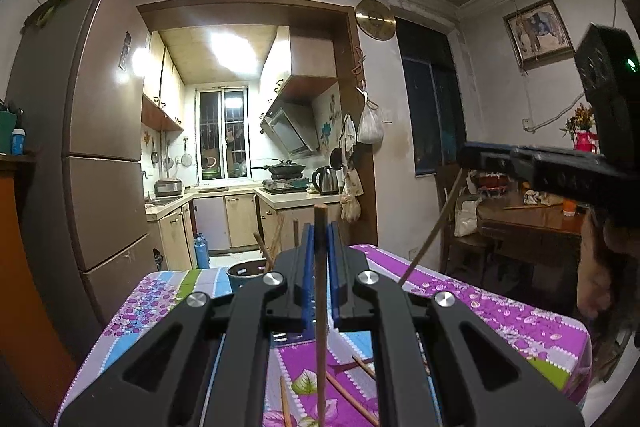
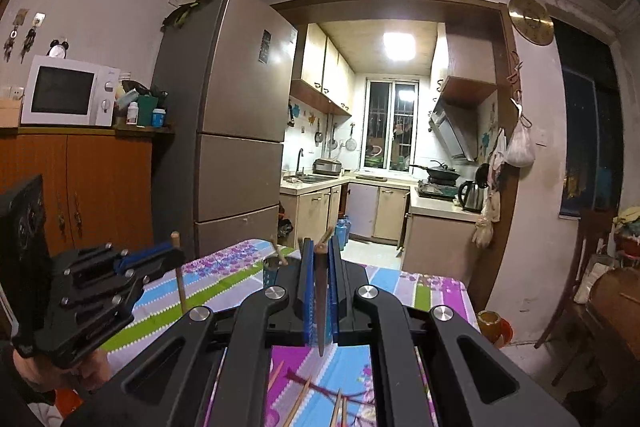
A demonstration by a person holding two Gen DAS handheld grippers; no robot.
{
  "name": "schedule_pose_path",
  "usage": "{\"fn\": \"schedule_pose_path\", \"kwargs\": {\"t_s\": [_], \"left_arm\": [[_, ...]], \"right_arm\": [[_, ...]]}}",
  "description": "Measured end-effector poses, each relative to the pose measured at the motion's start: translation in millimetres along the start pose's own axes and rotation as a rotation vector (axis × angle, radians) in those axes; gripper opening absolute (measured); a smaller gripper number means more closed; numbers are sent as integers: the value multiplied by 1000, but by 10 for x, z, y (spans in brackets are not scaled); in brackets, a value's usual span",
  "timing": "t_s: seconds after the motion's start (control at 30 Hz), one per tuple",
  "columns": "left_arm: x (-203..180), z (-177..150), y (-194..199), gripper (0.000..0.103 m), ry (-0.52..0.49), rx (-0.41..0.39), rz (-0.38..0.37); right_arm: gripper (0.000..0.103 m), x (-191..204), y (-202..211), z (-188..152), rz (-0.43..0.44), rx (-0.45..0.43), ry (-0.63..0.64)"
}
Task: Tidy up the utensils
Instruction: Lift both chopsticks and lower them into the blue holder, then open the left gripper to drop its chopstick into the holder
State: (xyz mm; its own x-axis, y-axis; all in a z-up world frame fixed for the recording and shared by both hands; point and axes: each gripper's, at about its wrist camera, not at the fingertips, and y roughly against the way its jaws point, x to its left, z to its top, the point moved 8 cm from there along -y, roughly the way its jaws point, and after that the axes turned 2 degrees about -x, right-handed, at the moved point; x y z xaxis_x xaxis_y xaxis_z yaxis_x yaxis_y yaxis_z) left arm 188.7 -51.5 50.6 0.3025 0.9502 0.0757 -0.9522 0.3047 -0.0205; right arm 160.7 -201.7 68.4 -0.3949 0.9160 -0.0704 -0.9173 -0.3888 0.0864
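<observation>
A bench [image 1: 500, 311] under a purple, blue and green flowered cloth [image 2: 224, 267] fills the foreground. The left gripper [image 1: 320, 239] has its jaws clamped on a brown chopstick [image 1: 321, 307] held upright above the cloth. The right gripper [image 2: 320, 259] has its jaws clamped on another chopstick [image 2: 321, 307], also upright and clear of the bench. Loose chopsticks [image 1: 348, 393] lie on the cloth below the grippers. Near the far edge of the bench stands a dark cup [image 1: 245, 277] with sticks leaning in it. Beyond it, a tall fridge [image 2: 240, 115] stands left of a doorway into a lit kitchen with a window [image 2: 392, 125], a wok [image 1: 285, 169] on the stove and a kettle [image 1: 326, 181]. A microwave [image 2: 66, 91] sits on an orange cabinet [image 2: 80, 187].
</observation>
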Motion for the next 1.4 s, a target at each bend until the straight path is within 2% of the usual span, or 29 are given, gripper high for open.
{"fn": "schedule_pose_path", "kwargs": {"t_s": [0.17,0.37,0.57,0.7,0.83,1.17,1.4], "left_arm": [[219,289,-126,5,7,-27,10],[715,901,-435,5,71,-78,44],[1099,1363,-797,5,141,-133,65],[1172,1493,-1041,5,151,-157,68],[1179,1455,-1299,5,141,-152,66],[1315,933,-1850,5,143,-55,73],[1415,624,-2044,5,154,1,73]], "right_arm": [[8,-134,-228,379,23,3,-22],[8,-301,-684,837,42,27,-46],[8,-314,-1166,1023,38,76,-24],[8,-305,-1471,1027,43,124,-11],[8,-360,-1731,959,54,174,-30],[8,-488,-2051,707,84,232,-95],[8,-472,-2223,533,91,272,-101]]}}
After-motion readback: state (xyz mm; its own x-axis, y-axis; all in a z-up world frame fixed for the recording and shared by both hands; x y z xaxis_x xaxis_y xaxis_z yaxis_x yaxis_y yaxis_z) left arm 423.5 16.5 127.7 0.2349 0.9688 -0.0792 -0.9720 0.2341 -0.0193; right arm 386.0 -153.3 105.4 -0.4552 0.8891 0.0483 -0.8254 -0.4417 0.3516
